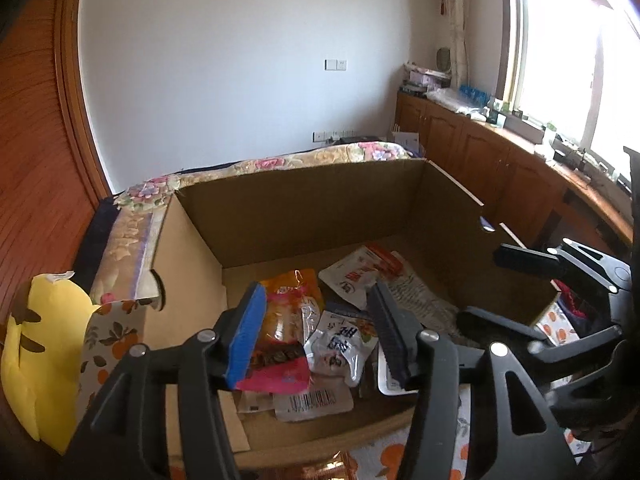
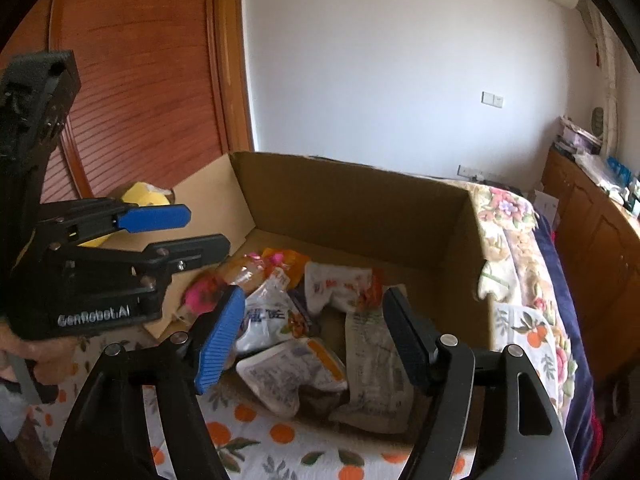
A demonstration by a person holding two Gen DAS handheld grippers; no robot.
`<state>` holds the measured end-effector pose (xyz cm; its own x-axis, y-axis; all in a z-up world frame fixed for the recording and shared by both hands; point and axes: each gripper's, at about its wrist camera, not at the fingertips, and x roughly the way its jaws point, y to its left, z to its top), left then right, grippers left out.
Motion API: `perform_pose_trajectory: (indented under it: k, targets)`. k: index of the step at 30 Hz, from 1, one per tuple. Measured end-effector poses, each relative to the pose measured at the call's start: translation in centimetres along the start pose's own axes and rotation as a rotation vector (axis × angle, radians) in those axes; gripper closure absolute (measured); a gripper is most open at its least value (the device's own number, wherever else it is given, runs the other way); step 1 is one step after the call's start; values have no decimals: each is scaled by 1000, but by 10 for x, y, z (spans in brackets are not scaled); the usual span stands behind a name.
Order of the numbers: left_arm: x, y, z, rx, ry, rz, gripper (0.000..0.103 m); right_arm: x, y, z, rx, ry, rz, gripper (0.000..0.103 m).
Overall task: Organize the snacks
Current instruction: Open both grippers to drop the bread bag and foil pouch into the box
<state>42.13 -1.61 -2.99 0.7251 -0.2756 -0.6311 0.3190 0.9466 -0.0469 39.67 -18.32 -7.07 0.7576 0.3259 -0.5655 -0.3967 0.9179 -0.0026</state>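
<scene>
Where two claws gape: one cardboard box (image 2: 352,208), many snack packets (image 2: 288,372).

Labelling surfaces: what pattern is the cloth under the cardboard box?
White cloth printed with oranges and green leaves; clearest in right wrist view.

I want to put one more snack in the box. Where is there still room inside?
The cardboard box has bare floor along its back wall, behind the snack packets, and some toward its right wall. The near middle is crowded: packets overlap there in a heap, right under both open grippers.
</scene>
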Motion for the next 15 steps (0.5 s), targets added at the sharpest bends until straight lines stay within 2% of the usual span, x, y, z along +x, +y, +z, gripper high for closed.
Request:
perform_pose_trajectory:
  k: [8,15]
  targets:
    - [-36,-2,-20,11,-48,-1,47,-57,-9,-28,43,-11,-50,30]
    - [-56,-3,-48,16,-47,-14,47,-94,-18,-67,104,23,-99,30]
